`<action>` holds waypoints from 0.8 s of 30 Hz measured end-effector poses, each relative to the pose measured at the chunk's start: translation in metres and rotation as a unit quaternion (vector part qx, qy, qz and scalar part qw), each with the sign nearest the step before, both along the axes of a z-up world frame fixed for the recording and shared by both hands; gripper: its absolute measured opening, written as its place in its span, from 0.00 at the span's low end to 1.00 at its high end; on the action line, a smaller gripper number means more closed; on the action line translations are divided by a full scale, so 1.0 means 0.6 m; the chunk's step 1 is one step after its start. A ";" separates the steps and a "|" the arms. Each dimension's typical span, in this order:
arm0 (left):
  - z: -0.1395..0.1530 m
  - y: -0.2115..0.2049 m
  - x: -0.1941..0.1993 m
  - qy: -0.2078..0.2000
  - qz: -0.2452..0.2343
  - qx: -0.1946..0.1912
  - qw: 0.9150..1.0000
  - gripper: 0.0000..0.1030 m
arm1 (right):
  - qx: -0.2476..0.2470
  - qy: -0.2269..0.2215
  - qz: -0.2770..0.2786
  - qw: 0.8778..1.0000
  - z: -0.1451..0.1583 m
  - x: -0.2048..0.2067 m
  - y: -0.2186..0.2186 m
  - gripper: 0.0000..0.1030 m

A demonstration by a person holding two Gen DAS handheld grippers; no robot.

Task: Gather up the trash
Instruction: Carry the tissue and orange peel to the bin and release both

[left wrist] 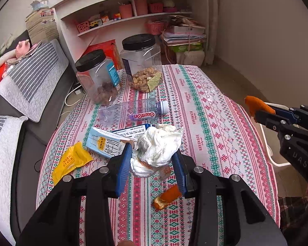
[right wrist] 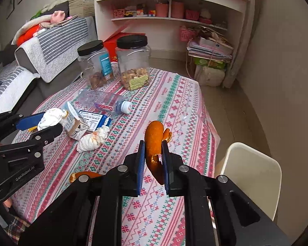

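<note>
Over the patterned worktop [left wrist: 215,123], the left claw [left wrist: 152,160] grips a crumpled white tissue [left wrist: 160,145] above the near edge; the right claw [right wrist: 153,160] is clamped on a curl of orange peel [right wrist: 154,141] toward the worktop's right edge

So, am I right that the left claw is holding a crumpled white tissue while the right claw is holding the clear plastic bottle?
Not quite. The left claw does hold the crumpled white tissue, but the right claw is shut on a curled strip of orange peel, as the right wrist view shows. The clear plastic bottle lies on its side on the patterned tablecloth.
</note>
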State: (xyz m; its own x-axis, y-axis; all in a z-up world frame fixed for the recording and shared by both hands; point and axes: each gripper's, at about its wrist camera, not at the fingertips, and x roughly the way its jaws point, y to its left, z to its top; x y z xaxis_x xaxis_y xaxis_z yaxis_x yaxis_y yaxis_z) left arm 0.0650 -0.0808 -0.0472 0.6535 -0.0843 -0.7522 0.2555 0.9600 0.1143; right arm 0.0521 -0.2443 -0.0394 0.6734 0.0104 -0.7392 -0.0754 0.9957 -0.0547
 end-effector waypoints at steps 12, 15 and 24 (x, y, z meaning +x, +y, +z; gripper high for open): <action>0.011 -0.085 -0.026 -0.012 -0.037 -0.001 0.999 0.38 | -0.009 0.013 -0.162 0.987 0.014 -0.048 -0.187 0.17; 0.015 -0.121 -0.032 -0.013 -0.052 -0.004 0.999 0.38 | -0.014 0.007 -0.202 0.979 0.020 -0.069 -0.228 0.34; 0.018 -0.261 -0.055 0.000 -0.105 -0.042 0.994 0.38 | -0.034 -0.052 -0.339 0.939 0.051 -0.148 -0.334 0.87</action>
